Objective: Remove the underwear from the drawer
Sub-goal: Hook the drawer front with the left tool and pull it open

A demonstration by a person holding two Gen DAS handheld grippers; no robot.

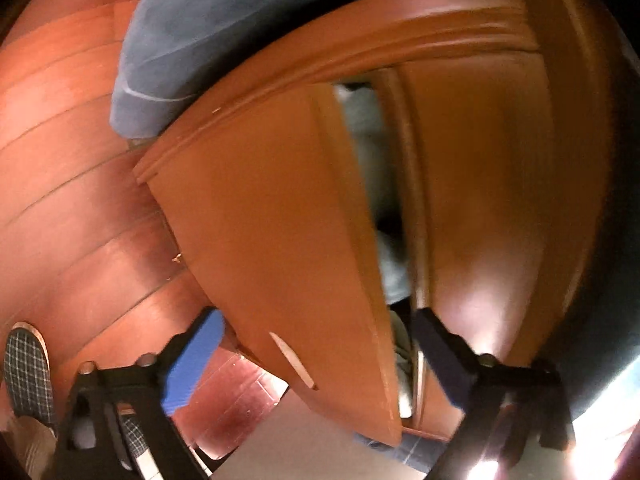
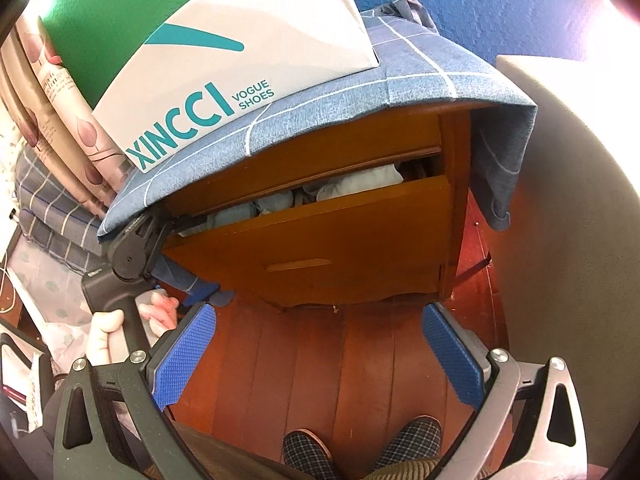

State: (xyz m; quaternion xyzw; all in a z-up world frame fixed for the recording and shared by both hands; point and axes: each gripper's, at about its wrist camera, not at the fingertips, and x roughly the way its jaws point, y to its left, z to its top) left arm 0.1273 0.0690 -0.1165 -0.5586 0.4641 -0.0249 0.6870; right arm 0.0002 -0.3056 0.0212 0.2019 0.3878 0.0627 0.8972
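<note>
Reddish wood plank floor [image 2: 312, 360], blue wall [image 2: 500, 4], possibly textured

Wooden drawer [image 2: 320, 236] at frame centre stands partly pulled out, pale folded underwear [image 2: 360, 182] bunched along its top gap.

White shoe box [image 2: 248, 52] reads "XINCCI VOGUE SHOES" in teal

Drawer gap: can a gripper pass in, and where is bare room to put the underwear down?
The drawer gap is narrow and packed with pale folded clothes. The cabinet top is crowded: shoe box on blue cloth. Bare wooden floor lies between drawer front and slippers.
</note>
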